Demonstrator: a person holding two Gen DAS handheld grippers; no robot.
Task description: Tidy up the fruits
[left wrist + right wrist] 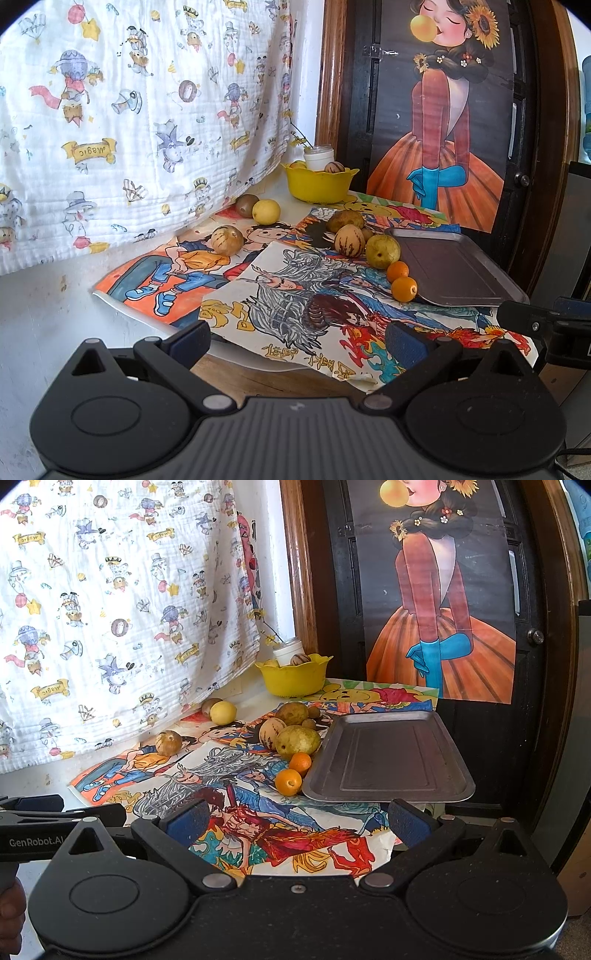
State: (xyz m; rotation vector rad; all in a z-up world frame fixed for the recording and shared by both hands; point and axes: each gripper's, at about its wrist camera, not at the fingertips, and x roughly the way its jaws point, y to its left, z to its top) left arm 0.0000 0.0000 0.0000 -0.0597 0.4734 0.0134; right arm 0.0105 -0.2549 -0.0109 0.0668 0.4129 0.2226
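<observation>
Fruits lie on drawings on the table. Two small oranges [404, 289] [288, 781], a green pear [382, 251] [298, 740] and a striped melon [349, 240] [272, 733] sit left of an empty metal tray [454, 271] [388, 757]. A lemon [266, 211] [223, 712], a kiwi [246, 205] and a brown striped fruit [227, 240] [168, 743] lie further left. A yellow bowl [318, 186] [293, 679] at the back holds fruit. My left gripper [297, 341] and right gripper [297, 821] are open and empty, near the table's front edge.
A white patterned cloth [129, 129] hangs on the left wall. A dark door with a painted girl poster [443, 110] stands behind the table. A white jar [318, 155] stands behind the bowl. The right gripper shows at the right edge of the left wrist view [546, 325].
</observation>
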